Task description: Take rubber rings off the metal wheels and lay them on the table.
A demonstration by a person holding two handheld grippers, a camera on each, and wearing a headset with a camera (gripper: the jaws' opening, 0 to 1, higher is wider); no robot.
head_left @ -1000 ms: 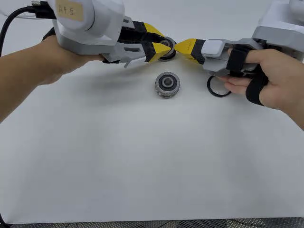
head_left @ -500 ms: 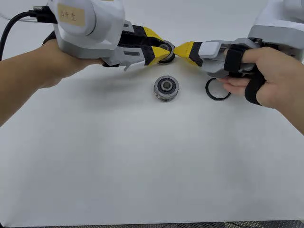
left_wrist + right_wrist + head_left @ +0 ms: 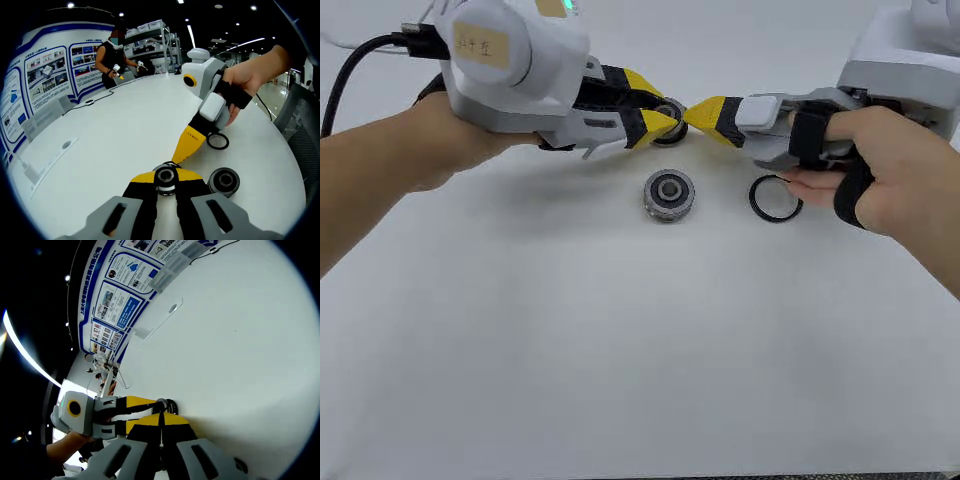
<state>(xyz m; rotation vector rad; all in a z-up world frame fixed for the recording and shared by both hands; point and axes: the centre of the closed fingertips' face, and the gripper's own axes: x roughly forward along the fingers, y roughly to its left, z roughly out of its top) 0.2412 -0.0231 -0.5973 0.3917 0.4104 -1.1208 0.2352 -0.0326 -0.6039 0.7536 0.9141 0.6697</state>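
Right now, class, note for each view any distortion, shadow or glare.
Head view: even light, soft shadow on the table under the left gripper. Left gripper view: fisheye curves the table; wheel in its jaws sharp; ceiling lights glare. Right gripper view: rolled, curved; one ceiling light streaks.

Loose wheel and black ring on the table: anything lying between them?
Nothing; the head view shows bare table between the loose wheel and the black ring.

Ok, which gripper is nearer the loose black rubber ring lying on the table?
Right. The right gripper hangs right next to the loose black rubber ring; the left gripper sits farther off, past the right one's fingers, shut on a small metal wheel.
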